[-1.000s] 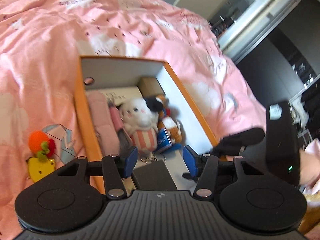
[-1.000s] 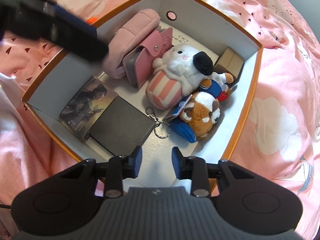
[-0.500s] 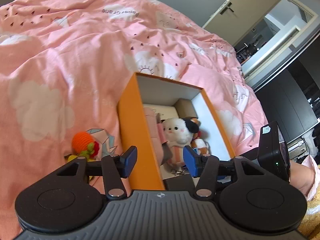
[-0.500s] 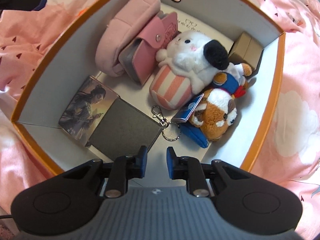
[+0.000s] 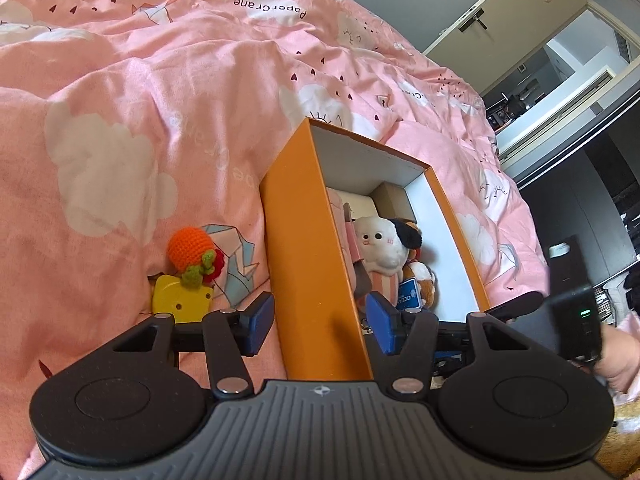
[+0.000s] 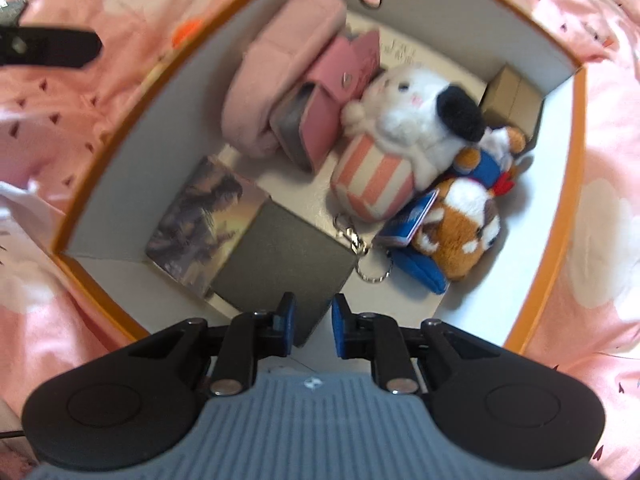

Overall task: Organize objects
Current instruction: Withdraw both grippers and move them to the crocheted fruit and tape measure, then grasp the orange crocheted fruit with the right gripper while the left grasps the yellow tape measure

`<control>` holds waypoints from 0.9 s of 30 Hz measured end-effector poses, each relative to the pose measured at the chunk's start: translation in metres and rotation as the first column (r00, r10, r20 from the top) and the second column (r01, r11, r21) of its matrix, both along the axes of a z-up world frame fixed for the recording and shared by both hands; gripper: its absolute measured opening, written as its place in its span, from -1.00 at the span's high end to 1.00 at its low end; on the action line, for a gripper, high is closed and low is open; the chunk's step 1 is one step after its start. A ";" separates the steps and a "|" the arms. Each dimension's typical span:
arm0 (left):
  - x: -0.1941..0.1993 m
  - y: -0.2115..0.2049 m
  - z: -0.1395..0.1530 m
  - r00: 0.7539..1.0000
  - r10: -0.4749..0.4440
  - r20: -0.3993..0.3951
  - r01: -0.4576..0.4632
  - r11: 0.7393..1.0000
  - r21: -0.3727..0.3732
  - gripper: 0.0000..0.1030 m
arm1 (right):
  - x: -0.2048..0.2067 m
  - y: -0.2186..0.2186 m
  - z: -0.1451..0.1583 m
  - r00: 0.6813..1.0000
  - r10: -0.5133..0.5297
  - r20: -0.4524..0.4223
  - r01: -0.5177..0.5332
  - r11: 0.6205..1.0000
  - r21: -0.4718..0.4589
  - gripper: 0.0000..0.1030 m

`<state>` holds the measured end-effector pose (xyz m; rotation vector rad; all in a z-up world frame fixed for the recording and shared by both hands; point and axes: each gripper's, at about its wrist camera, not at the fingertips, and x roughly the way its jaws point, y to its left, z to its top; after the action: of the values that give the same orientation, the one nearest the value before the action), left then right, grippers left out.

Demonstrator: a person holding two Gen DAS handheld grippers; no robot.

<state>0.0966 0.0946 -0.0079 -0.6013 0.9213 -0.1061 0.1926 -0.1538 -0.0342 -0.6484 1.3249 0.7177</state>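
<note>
The left wrist camera sits low behind the left gripper and looks obliquely down across the bed, toward a door in the far right background. It stands close to the near left corner of the orange box, so that the box's outer left wall fills the middle of the view and only a slice of the interior shows. The right wrist camera sits behind the right gripper and looks almost straight down into the same box from close above its near edge, taking in nearly the whole floor. Both views share the box's interior, with the white plush and the bedcover around it.
</note>
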 end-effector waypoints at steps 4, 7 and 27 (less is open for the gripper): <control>-0.001 0.002 0.000 1.000 0.014 0.004 -0.014 0.998 0.056 -0.18 | -0.008 0.011 0.036 0.995 0.011 0.102 -0.020 0.996 0.092 0.58; -0.002 0.004 0.000 1.000 0.026 0.013 -0.027 0.996 0.090 -0.18 | -0.015 0.027 0.061 0.983 0.040 0.179 -0.068 0.986 0.154 0.48; 0.004 0.041 -0.037 0.993 0.012 -0.115 0.010 0.982 0.188 -0.18 | 0.010 0.150 0.039 0.920 0.334 0.205 -0.359 0.928 0.101 0.39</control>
<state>0.1007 0.1352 -0.0446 -0.4351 1.0304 0.0175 0.2030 -0.0039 0.0043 -0.8293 0.9881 1.0023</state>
